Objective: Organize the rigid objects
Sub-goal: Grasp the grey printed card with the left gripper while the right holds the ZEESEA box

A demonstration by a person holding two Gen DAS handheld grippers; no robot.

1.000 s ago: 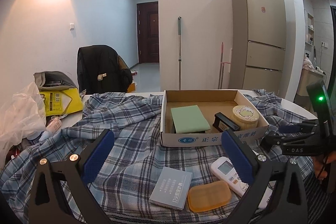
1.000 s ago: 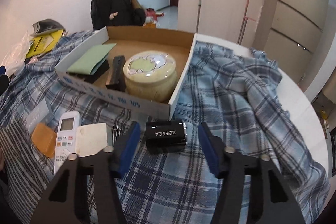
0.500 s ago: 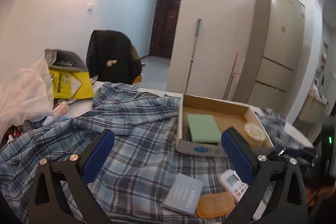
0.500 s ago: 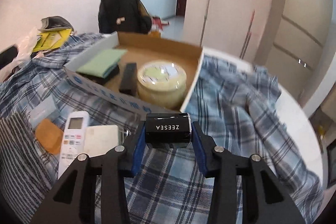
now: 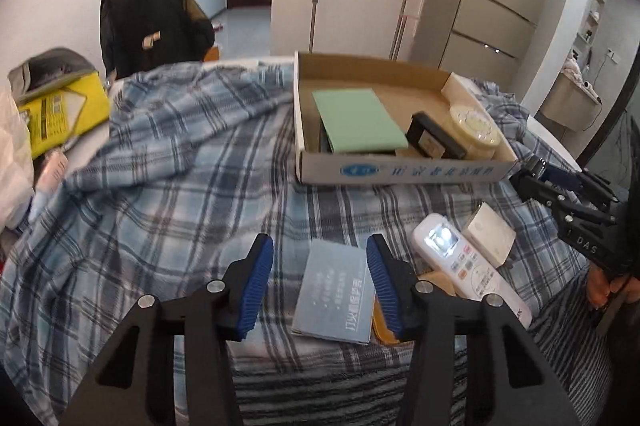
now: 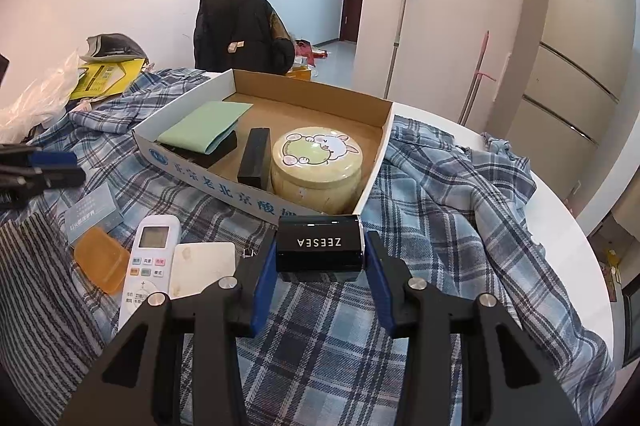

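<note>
My right gripper is shut on a black ZEESEA box, held just in front of the near right corner of the cardboard tray. The tray holds a green booklet, a black case and a round yellow tin. My left gripper points down over a grey-blue booklet on the plaid cloth. Its jaws are closing and the pads do not press the booklet. A white remote, a white square card and an orange bar lie beside it.
The plaid cloth covers a white round table whose bare edge shows at the right. A yellow bag and a plastic bag sit at the left. A chair with a black jacket stands behind the tray.
My right gripper closed on the black box and raised it off the cloth. My left gripper tipped down toward the grey-blue booklet and its jaws narrowed a lot.
</note>
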